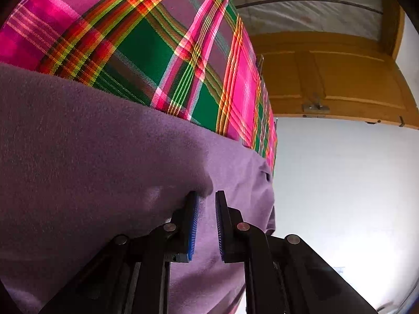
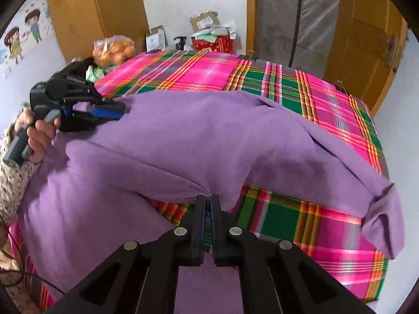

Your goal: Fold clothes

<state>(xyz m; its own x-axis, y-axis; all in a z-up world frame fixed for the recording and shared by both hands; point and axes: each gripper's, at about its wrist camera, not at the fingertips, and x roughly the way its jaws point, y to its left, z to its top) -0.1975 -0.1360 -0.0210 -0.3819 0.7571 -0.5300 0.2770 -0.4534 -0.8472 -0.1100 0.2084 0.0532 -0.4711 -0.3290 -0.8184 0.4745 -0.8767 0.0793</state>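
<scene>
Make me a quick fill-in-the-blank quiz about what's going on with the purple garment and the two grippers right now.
1. The right gripper is shut on the ____ garment.
2. The left gripper has its jaws ____.
3. The garment lies on a ____-patterned cloth.
4. The bag at the far corner holds ____-coloured fruit.

Missing words: purple; open; plaid; orange

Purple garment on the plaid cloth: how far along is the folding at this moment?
Early stage. Done: the purple garment lies on the plaid cloth, one end hanging crumpled over the edge. In hand: the right gripper is shut on a hem, lifting it; the left gripper has its jaws apart at the fabric. Left: no neat fold shows yet, so the folding proper remains.
</scene>
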